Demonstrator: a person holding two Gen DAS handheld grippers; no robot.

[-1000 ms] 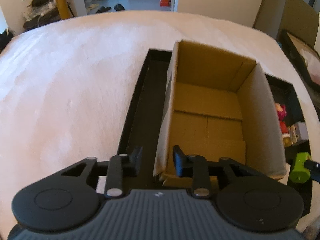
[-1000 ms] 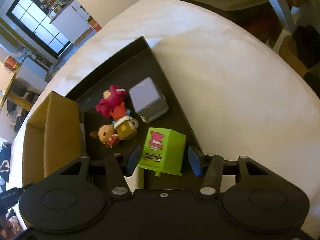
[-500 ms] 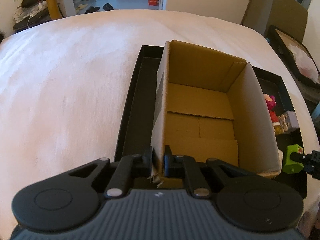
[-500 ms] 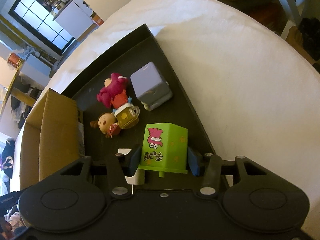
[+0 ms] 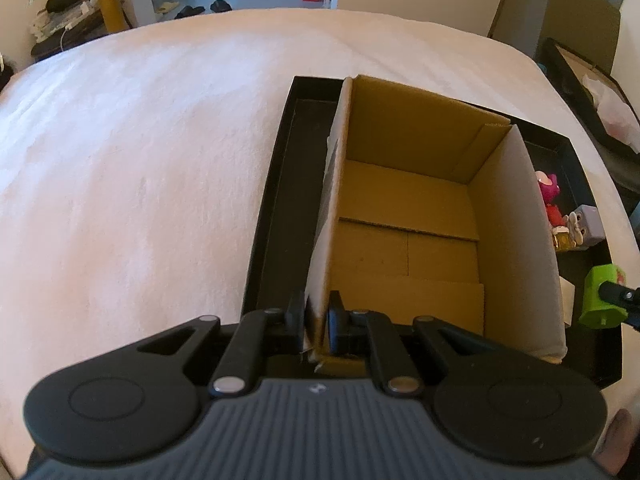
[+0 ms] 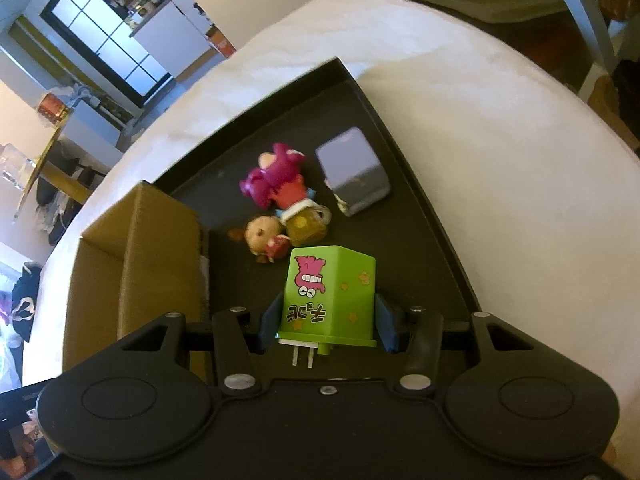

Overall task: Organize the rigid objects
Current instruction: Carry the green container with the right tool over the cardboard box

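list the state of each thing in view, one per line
cardboard box: open, empty, upright in tray
left claw: shut on box wall
right claw: shut on green cube
green cube: gripped
grey cube: resting in black tray
toy figures: lying in tray

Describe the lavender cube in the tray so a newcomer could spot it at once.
Start at the black tray on the white cloth, then look right of the open cardboard box to the cluster of small toys. The lavender cube lies nearest the tray's right rim, the only plain, smooth-sided block beside the pink figure and brown figures.
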